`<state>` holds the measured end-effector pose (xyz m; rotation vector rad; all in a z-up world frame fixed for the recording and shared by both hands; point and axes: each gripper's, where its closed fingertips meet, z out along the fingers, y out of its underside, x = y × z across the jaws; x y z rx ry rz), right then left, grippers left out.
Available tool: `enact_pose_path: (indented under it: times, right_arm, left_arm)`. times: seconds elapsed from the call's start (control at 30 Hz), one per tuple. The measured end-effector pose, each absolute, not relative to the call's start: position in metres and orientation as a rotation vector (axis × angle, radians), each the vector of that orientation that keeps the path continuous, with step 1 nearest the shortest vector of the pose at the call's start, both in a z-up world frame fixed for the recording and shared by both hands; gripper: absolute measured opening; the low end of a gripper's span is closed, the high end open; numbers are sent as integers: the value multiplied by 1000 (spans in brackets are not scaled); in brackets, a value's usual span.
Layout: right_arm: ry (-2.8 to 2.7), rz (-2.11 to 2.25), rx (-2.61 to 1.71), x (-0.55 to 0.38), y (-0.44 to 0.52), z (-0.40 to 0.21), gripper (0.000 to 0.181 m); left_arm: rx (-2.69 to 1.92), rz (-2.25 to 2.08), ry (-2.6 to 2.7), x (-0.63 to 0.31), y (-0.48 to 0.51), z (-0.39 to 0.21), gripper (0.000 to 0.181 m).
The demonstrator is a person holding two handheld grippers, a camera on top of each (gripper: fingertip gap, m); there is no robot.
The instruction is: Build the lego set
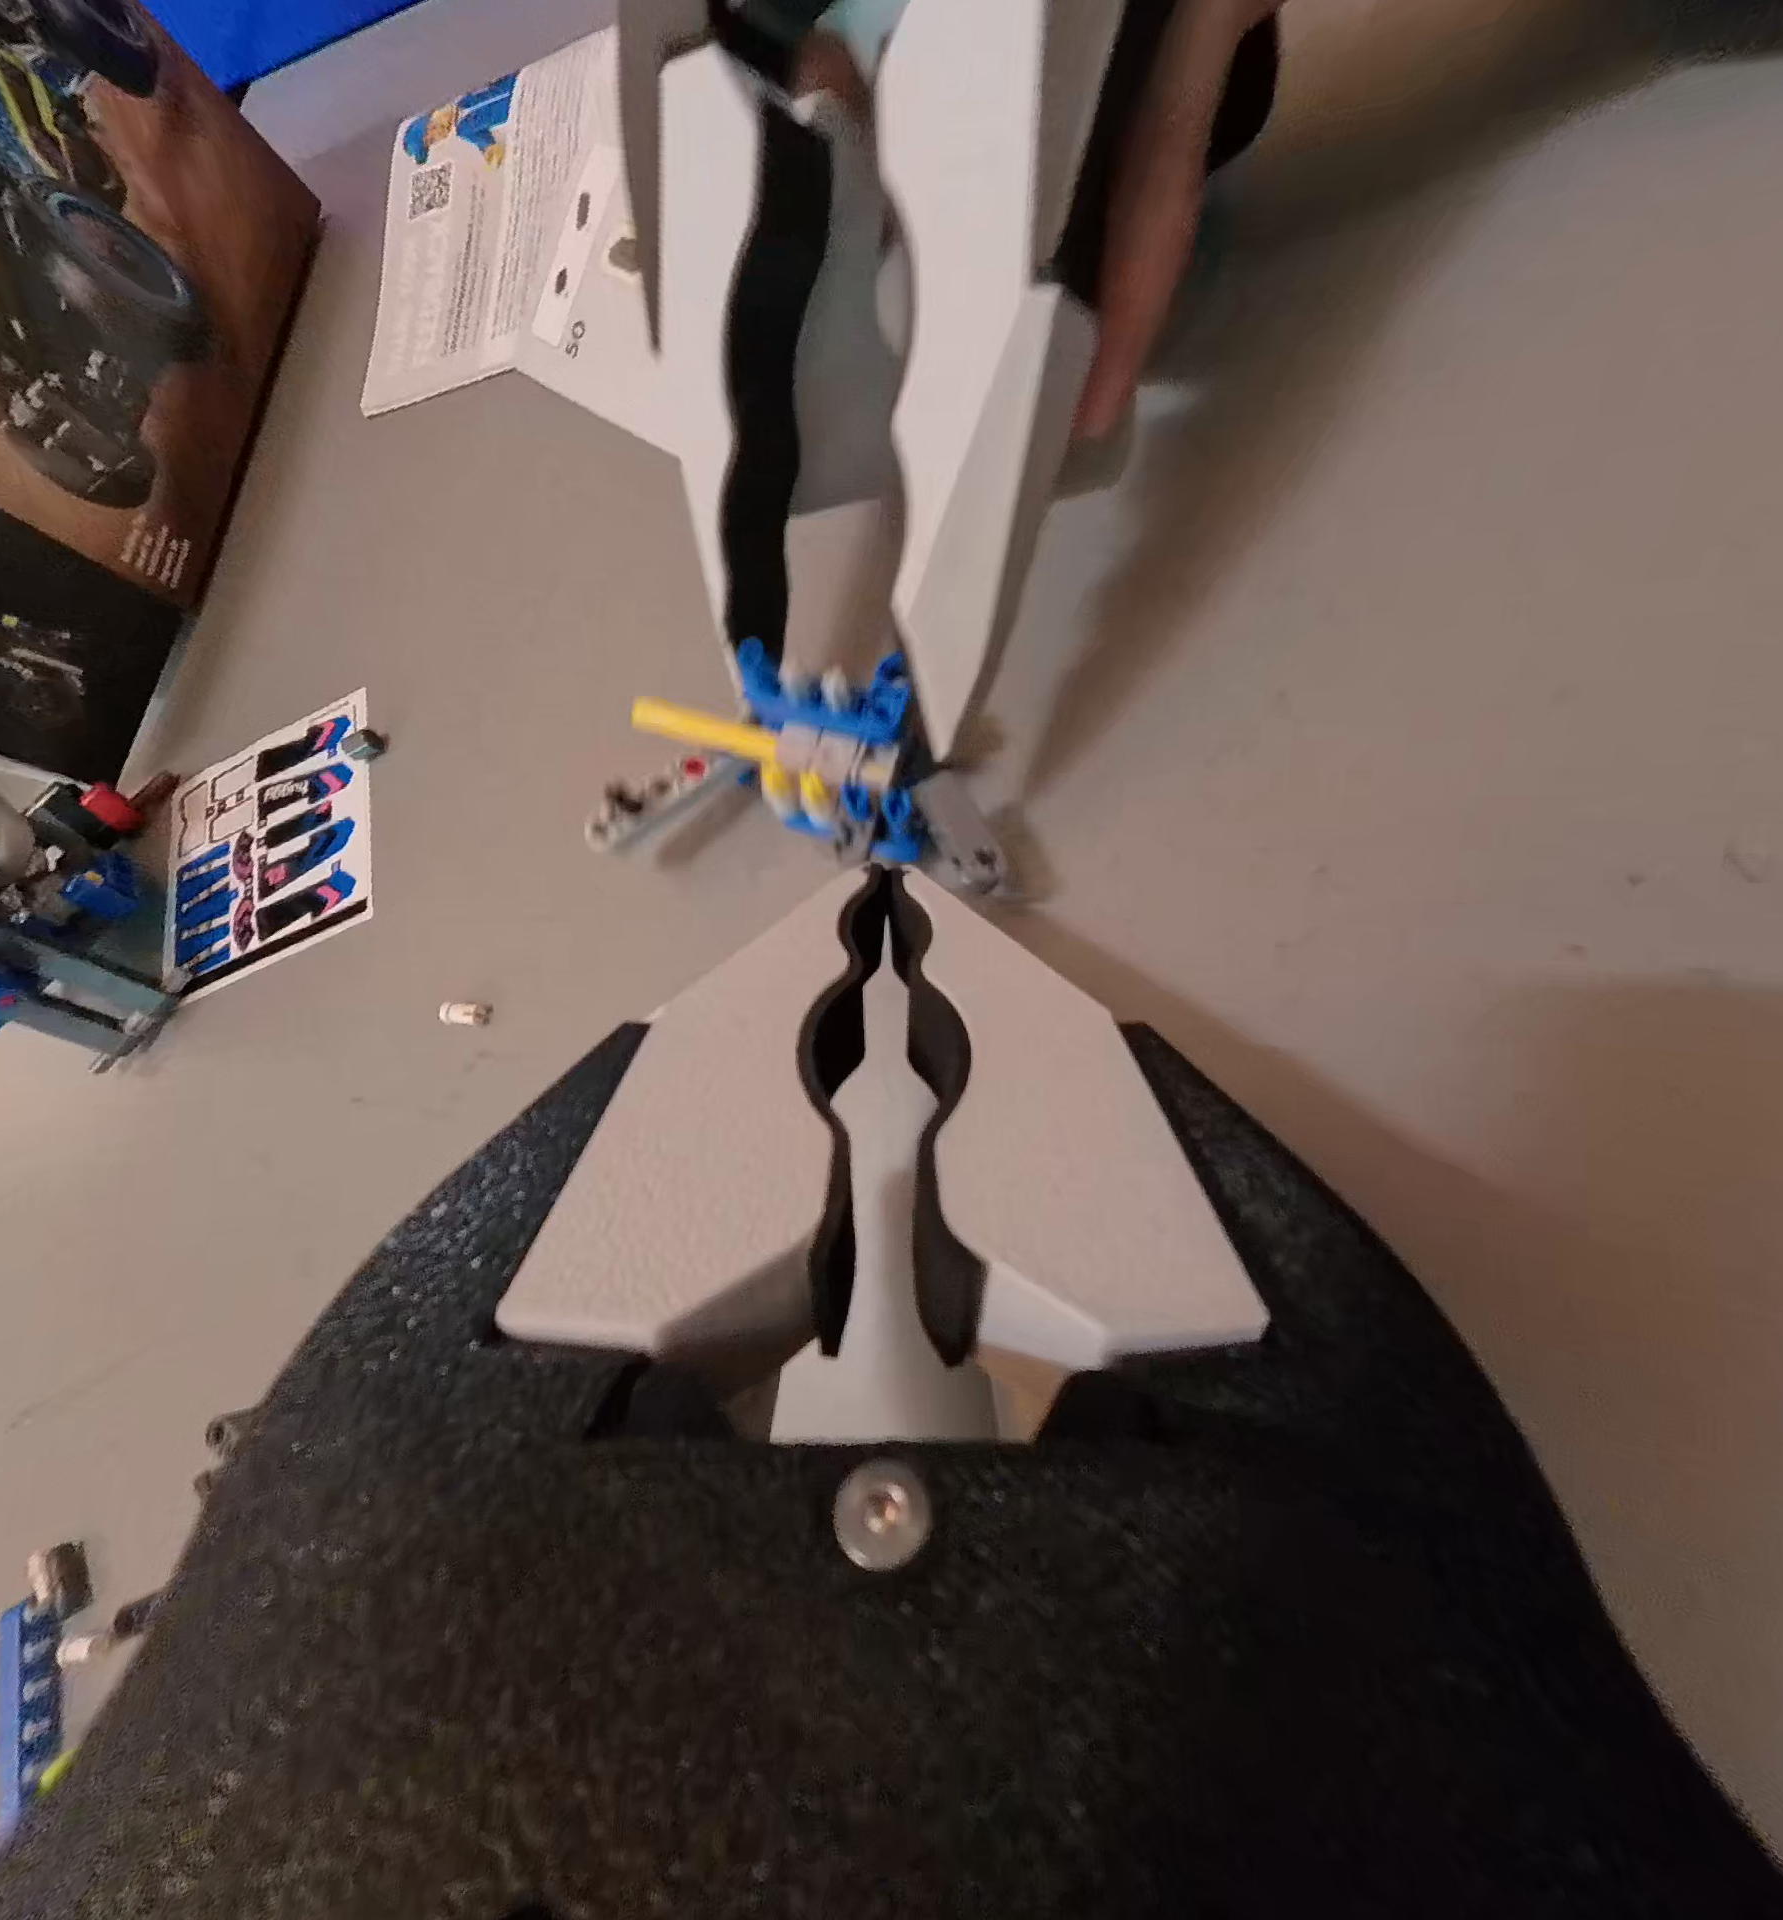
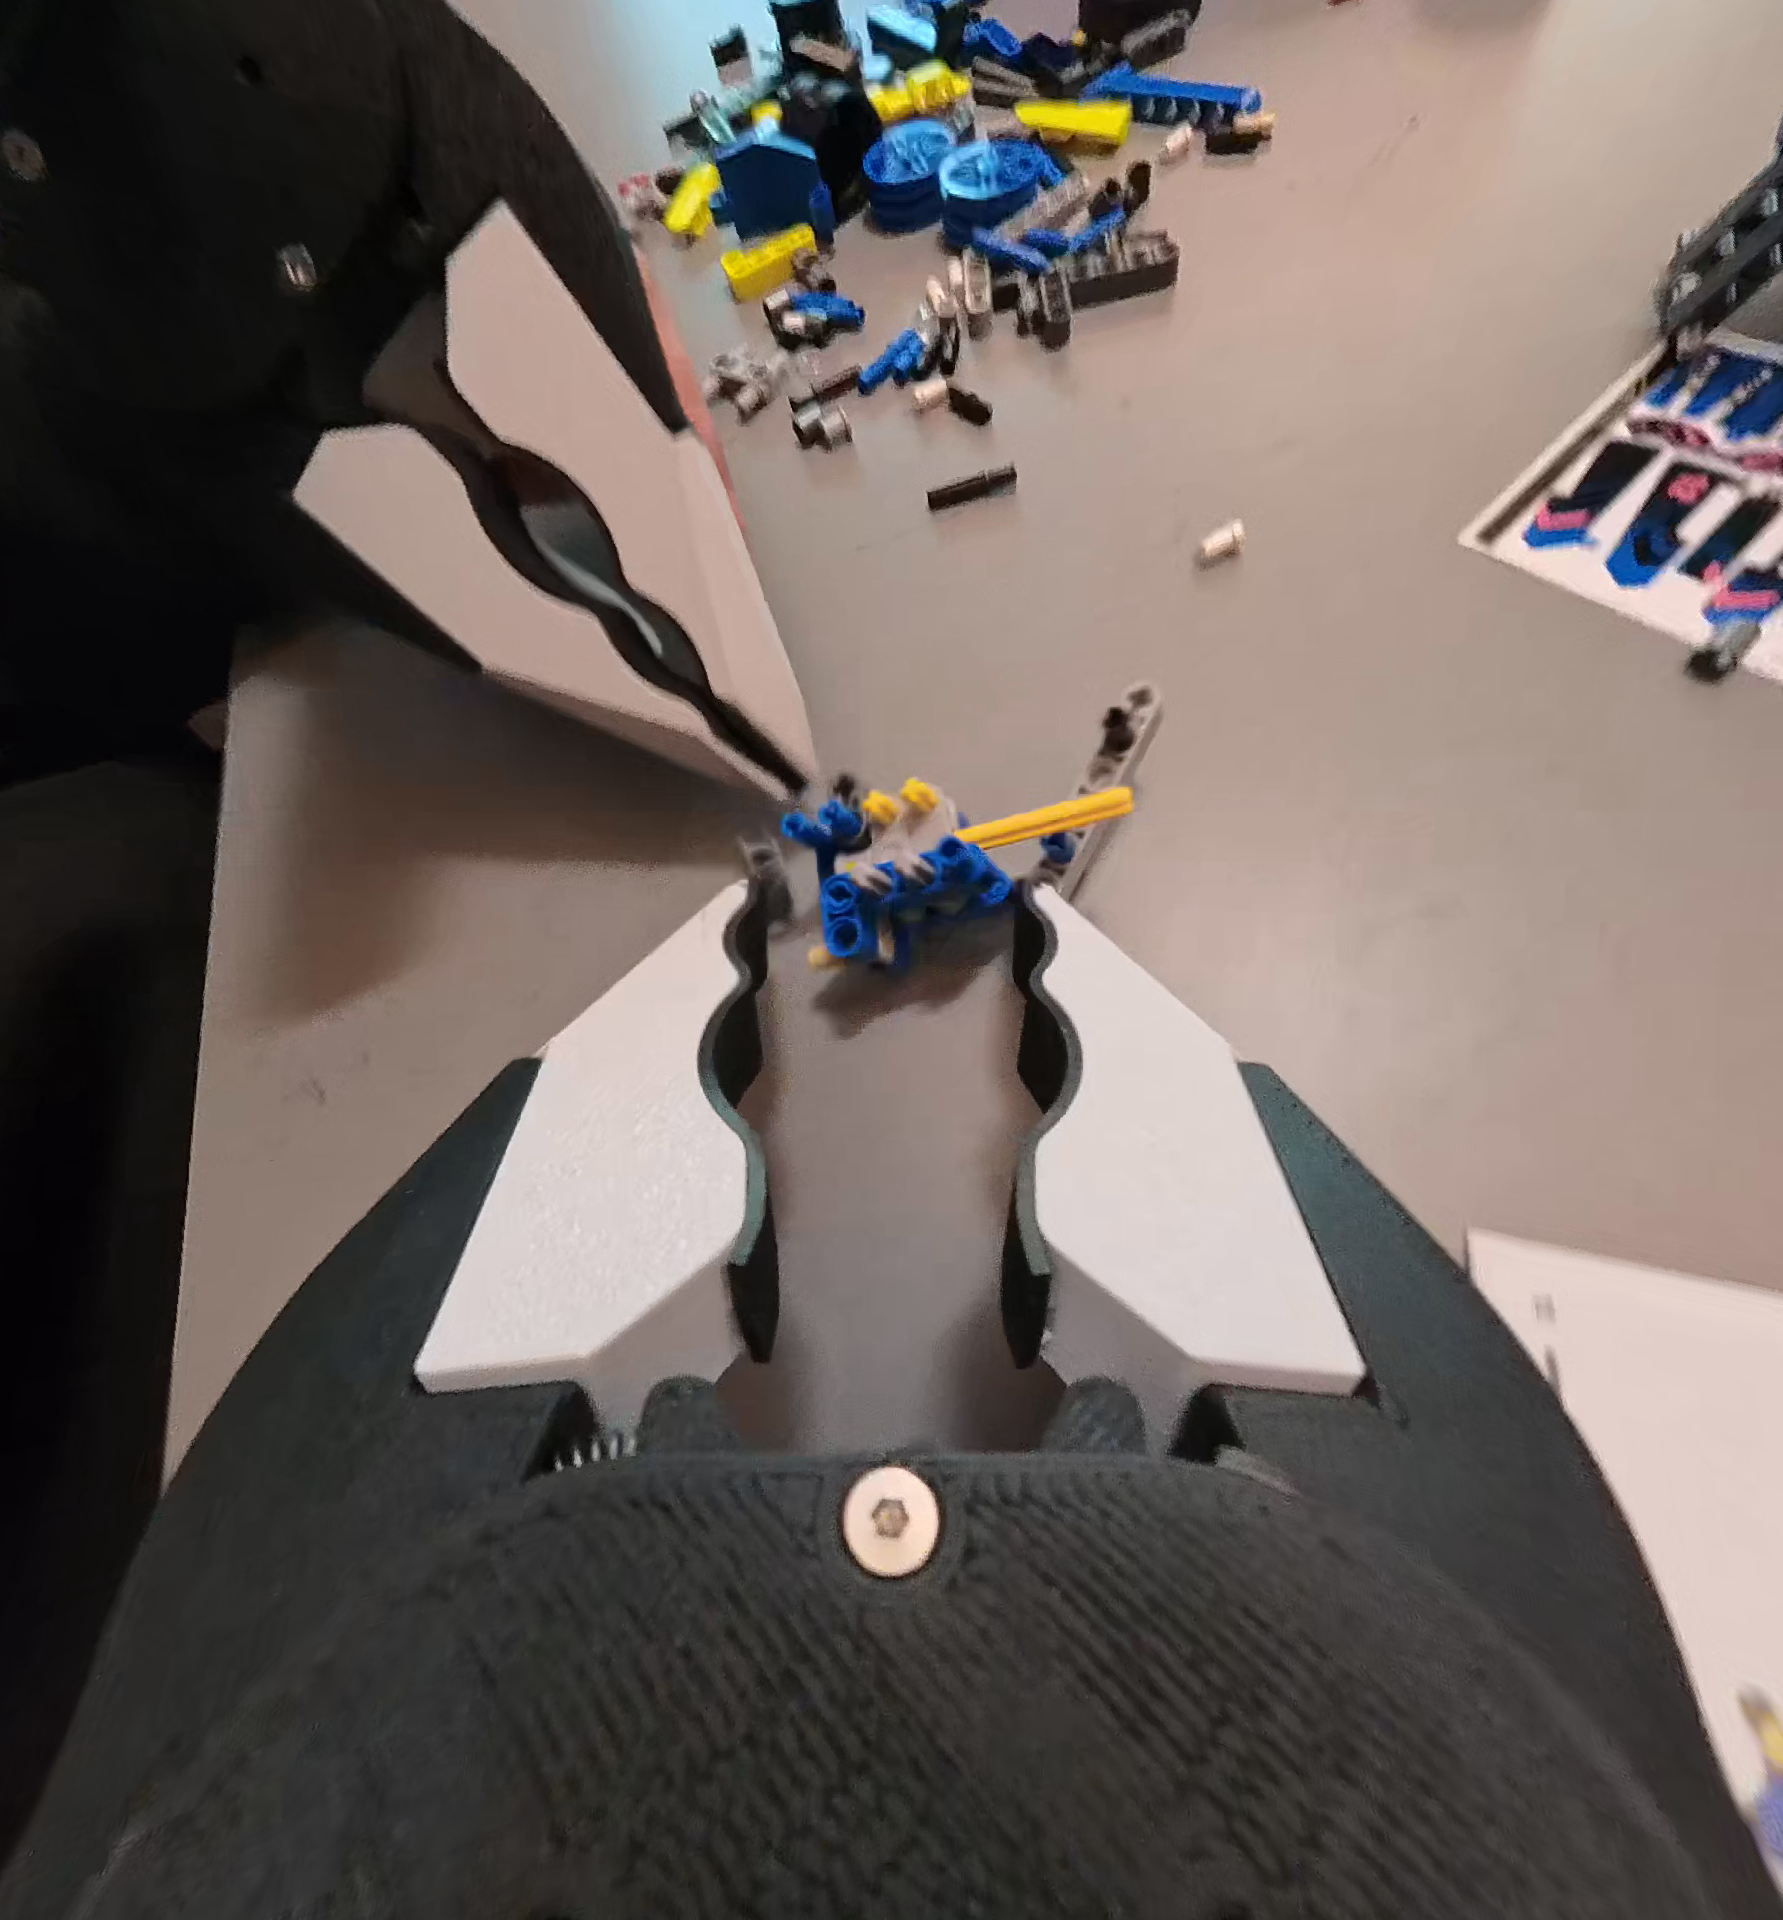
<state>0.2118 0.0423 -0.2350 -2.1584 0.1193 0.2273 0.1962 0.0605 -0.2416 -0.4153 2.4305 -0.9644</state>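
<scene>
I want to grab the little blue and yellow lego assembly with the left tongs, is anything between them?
Nothing visible stands between. The left tongs, shut, sit right at the near edge of the lego assembly. The right tongs straddle its far side.

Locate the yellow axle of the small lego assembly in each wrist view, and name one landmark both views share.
Left wrist view: the yellow axle sits just above centre, sticking out leftward from the blue and grey assembly.
Right wrist view: the yellow axle sits just above centre, sticking out to the right of the assembly.
Shared landmark: the sticker sheet, at mid-left in the left view and upper right in the right view.
</scene>
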Motion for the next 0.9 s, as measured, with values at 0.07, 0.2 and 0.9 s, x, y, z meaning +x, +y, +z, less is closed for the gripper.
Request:
enact_pose_path:
  times: [0.07, 0.2, 0.9]
  right_arm:
    - [150, 199, -2200, 209, 27, -242, 48]
    - [150, 75, -2212, 195, 2, -242, 39]
    - [58, -391, -2275, 207, -34, -251, 4]
  left_arm:
    - [-433, -961, 2430, 194, 66, -244, 0]
    - [-455, -904, 2418, 191, 77, -251, 0]
    - [-630, -951, 2431, 196, 85, -256, 0]
